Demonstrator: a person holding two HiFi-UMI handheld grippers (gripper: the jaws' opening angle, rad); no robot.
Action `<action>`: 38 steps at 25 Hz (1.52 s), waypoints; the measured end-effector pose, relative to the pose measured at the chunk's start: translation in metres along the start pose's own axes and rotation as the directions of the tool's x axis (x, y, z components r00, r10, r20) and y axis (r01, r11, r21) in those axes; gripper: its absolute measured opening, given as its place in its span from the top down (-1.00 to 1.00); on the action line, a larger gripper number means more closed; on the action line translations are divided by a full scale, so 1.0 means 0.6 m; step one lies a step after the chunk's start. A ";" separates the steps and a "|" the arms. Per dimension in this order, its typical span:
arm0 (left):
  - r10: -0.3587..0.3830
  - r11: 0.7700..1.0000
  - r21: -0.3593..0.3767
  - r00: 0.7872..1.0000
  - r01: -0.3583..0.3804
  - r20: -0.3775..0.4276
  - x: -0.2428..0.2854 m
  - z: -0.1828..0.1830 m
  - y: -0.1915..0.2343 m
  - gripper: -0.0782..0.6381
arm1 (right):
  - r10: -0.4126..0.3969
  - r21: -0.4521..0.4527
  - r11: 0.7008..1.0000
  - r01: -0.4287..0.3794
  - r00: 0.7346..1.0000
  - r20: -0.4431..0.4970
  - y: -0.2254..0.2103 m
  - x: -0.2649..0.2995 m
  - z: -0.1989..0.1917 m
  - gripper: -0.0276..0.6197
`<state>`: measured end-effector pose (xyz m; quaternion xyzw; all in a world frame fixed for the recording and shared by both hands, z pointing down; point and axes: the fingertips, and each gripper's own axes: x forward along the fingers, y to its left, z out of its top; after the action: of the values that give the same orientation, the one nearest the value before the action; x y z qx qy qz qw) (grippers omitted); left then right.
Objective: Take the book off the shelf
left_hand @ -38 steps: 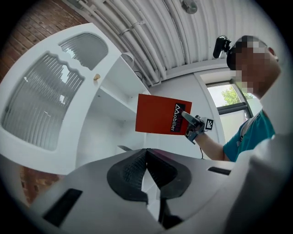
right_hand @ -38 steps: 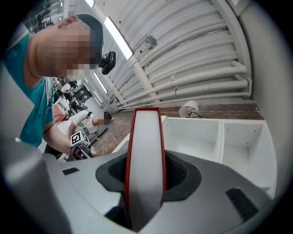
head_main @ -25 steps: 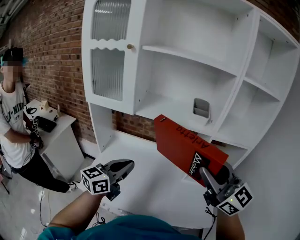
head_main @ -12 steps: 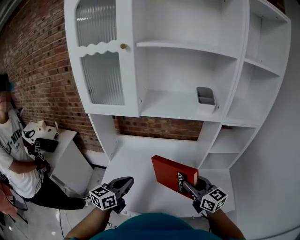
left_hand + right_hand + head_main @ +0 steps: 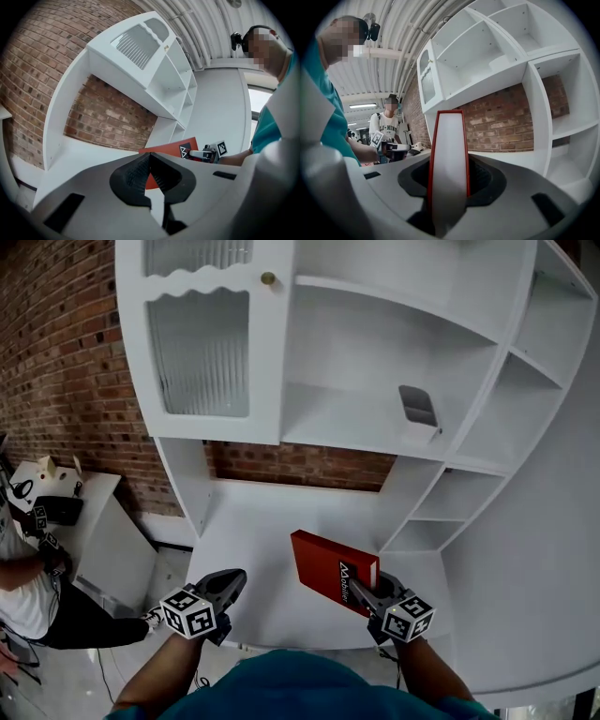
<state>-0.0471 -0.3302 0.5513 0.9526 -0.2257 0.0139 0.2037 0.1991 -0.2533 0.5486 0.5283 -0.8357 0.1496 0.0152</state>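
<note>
Firmly clamped by its covers in the right tongs [image 5: 367, 592], the red hardback book [image 5: 326, 565] sits over the white surface [image 5: 253, 549], below the shelves [image 5: 375, 418]. Its long axis points away toward the brick wall [image 5: 300, 465]. Smooth red boards sandwich white pages. The left tongs [image 5: 232, 579] are together, empty.

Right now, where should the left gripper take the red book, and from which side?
The book: its free left edge, pinched across the thin covers, coming from the left. The right gripper clamps the near end; the left gripper must open first.
</note>
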 end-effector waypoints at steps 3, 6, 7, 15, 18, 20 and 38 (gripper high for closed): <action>-0.003 1.000 -0.011 1.000 0.003 -0.003 0.017 -0.004 0.001 0.74 | -0.004 -0.005 1.000 0.004 1.000 -0.006 -0.016 0.006 0.005 0.38; 0.005 1.000 -0.013 1.000 -0.005 -0.015 0.031 -0.008 0.002 0.74 | -0.005 -0.006 1.000 0.005 1.000 -0.007 -0.033 0.008 0.004 0.38; 0.007 1.000 -0.010 1.000 -0.007 -0.017 0.036 -0.008 0.001 0.74 | -0.005 -0.005 1.000 0.005 1.000 -0.005 -0.041 0.008 0.004 0.38; 0.038 0.999 -0.020 0.998 -0.039 -0.054 0.066 -0.036 0.007 0.74 | -0.013 0.021 1.000 0.014 0.999 -0.029 -0.089 0.020 -0.021 0.38; 0.044 0.998 -0.030 0.996 -0.046 -0.078 0.072 -0.055 0.013 0.74 | -0.011 0.033 0.999 0.013 0.999 -0.043 -0.094 0.026 -0.033 0.38; 0.048 0.998 -0.039 0.995 -0.051 -0.091 0.073 -0.068 0.018 0.74 | -0.010 0.037 0.999 0.012 0.998 -0.054 -0.094 0.029 -0.041 0.38; 0.062 0.992 -0.106 0.994 -0.071 -0.089 0.057 -0.089 0.036 0.74 | -0.028 0.066 0.997 0.033 0.996 -0.079 -0.106 0.023 -0.049 0.38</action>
<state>-0.0223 -0.3415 0.6126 0.9306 -0.2488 0.0491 0.2642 0.2454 -0.2830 0.5940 0.5349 -0.8207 0.1982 0.0323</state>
